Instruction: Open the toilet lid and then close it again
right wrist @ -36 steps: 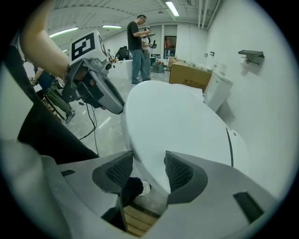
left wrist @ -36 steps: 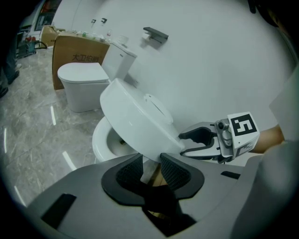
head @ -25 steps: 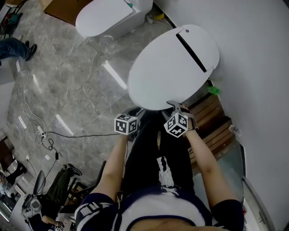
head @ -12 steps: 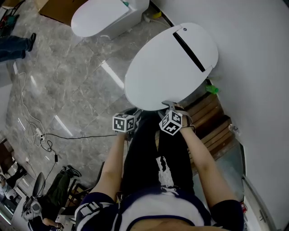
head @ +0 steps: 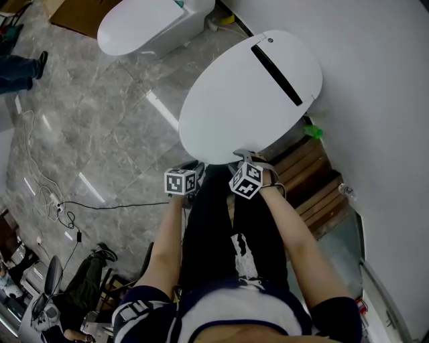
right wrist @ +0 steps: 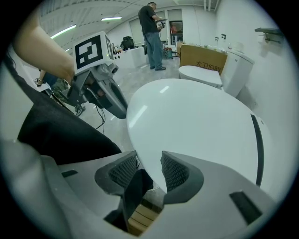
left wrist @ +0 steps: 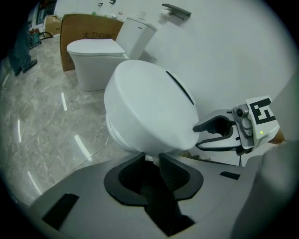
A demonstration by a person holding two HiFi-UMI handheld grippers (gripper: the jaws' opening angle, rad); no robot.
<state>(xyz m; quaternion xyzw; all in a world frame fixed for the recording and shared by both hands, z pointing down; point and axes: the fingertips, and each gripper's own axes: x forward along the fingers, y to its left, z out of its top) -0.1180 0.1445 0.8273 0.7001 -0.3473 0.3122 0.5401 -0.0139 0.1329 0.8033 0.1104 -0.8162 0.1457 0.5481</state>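
Looking steeply down on a white oval toilet lid (head: 251, 87), lying down over its bowl beside the white wall (head: 382, 80), with a black slot across its far end. Holding both tongs at the lid's near rim, side by side and apart from each other. Left gripper (left wrist: 153, 158) released: jaws a narrow gap apart and just now closing, tips right under the lid's front edge, a sliver of white rim showing between them, no pinch to be made out. Right gripper (right wrist: 149, 157) unclenched too: jaws wider and likewise just now closing, the lid's rim running down between them, clear of the left-hand pad, touching or just beside the right-hand ribbed pad (right wrist: 174, 173), cannot tell which. Beyond, a second toilet (head: 144, 27) on the grey marble floor (head: 100, 114), a cardboard box (head: 64, 10) behind it. To the left, a black cable (head: 107, 203) trailing over the floor. To the right of the bowl, wooden slats (head: 315, 184) and a small green thing (head: 313, 132) near the wall. Far off in the right gripper view, a standing person (right wrist: 152, 32)
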